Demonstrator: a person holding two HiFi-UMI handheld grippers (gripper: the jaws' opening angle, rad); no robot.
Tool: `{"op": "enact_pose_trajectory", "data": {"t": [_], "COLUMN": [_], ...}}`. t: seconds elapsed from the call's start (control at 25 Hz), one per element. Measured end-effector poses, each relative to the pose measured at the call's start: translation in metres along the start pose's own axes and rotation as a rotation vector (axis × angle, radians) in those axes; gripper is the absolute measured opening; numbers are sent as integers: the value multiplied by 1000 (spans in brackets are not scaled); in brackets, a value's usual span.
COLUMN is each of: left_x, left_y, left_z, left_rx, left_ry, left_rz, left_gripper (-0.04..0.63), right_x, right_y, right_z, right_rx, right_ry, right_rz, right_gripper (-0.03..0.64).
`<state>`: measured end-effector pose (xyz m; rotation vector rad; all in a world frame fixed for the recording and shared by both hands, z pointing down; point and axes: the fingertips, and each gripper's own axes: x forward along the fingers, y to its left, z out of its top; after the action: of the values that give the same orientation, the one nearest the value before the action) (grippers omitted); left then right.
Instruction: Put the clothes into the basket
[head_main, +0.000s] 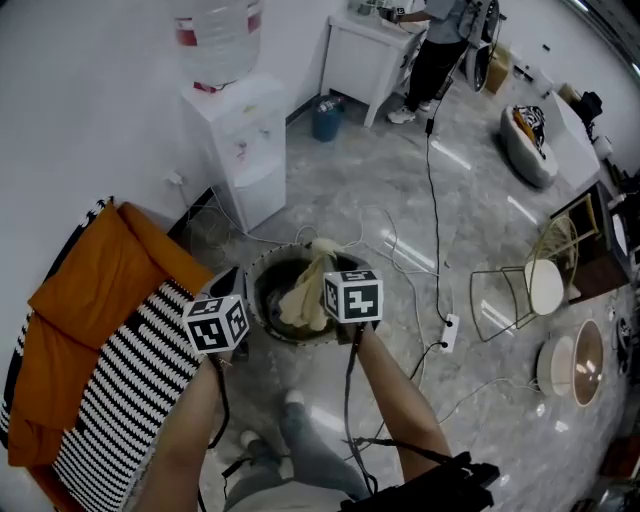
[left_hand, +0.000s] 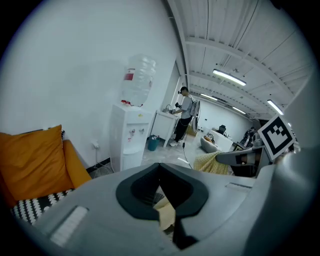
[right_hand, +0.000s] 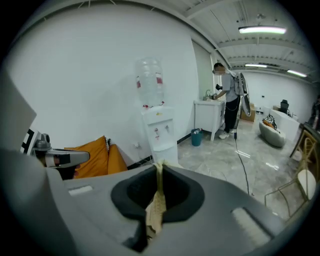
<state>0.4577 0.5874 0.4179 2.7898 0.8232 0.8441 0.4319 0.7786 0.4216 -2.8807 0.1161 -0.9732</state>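
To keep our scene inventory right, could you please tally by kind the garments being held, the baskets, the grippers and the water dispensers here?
Yellow garment: 1
Basket: 1
Hand-held grippers: 2 (left hand-held gripper, right hand-held gripper)
Water dispenser: 1
Total: 5

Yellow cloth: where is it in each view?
Head view: cloth at centre, hanging over the basket.
Left gripper view: bottom centre, pinched in the left gripper; more at right.
Right gripper view: bottom centre, pinched in the right gripper.
Shared landmark: water dispenser, in all three views.
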Motion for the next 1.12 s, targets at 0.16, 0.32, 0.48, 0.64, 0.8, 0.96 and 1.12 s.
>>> {"op": "enact_pose_trajectory", "data": {"t": [0.16,0.32,0.48,0.64,0.8,0.96,1.12], "left_x": [18,28,41,44,42,38,27], "left_y": [15,29,40,46,50,47,42], "left_z": [-21,-37,-43,-47,-49,-50,-43], "left_rx": [-25,-43,-45,-33,-45,-45,-24], "left_ry": [45,83,106,119,125,124,110], "left_rz": [16,37,43,55,69,72,67], "left_gripper": [-6,-6,-6,-6,-6,-6,-6], "right_x": [37,62,82,88,87,81,61], "right_y": [-1,1,-6,-19,-23,-23,-29], "right_z": [-33,-59,-78,-86,-82,-80,-72], "right_rx": [13,39,62,70,91,102,104], "right_ry": [93,165,257,288,276,249,192], "right_rz": [16,29,0,-49,-47,-43,-63], "right_gripper": [11,11,20,109,109,109,109]}}
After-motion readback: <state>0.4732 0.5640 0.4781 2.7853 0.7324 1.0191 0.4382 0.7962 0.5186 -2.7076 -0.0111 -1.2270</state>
